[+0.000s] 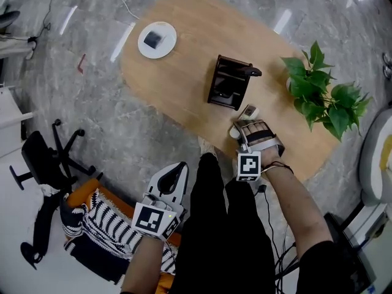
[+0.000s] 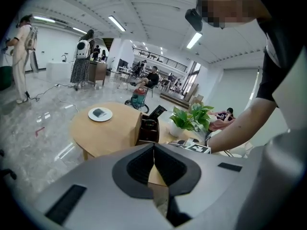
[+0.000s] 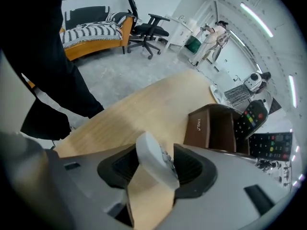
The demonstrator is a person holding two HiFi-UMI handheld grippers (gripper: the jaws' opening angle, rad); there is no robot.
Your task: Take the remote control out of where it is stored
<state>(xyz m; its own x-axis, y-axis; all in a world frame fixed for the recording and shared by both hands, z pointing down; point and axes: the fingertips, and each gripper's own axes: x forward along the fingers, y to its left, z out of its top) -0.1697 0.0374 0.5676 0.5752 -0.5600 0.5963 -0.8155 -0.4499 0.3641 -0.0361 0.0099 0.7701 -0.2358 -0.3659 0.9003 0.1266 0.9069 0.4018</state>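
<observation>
White remote (image 3: 154, 158) lies slanted between the right claw's (image 3: 156, 171) parted jaws near the brown holder (image 3: 207, 128), while the left claw (image 2: 153, 166) is closed and empty.

A remote (image 3: 154, 158) sits between the right hand-held gripper's (image 1: 245, 124) jaws at the tabletop's (image 1: 184, 84) near edge. The holder (image 1: 228, 83) stands just ahead — plant (image 1: 318, 90) to the right, plate (image 1: 157, 40) far ahead-left.

surface: oval wooden table (image 1: 184, 81) | on it: white plate (image 1: 168, 48) — dark storage box (image 1: 215, 81) — potted plant (image 1: 318, 90)
</observation>
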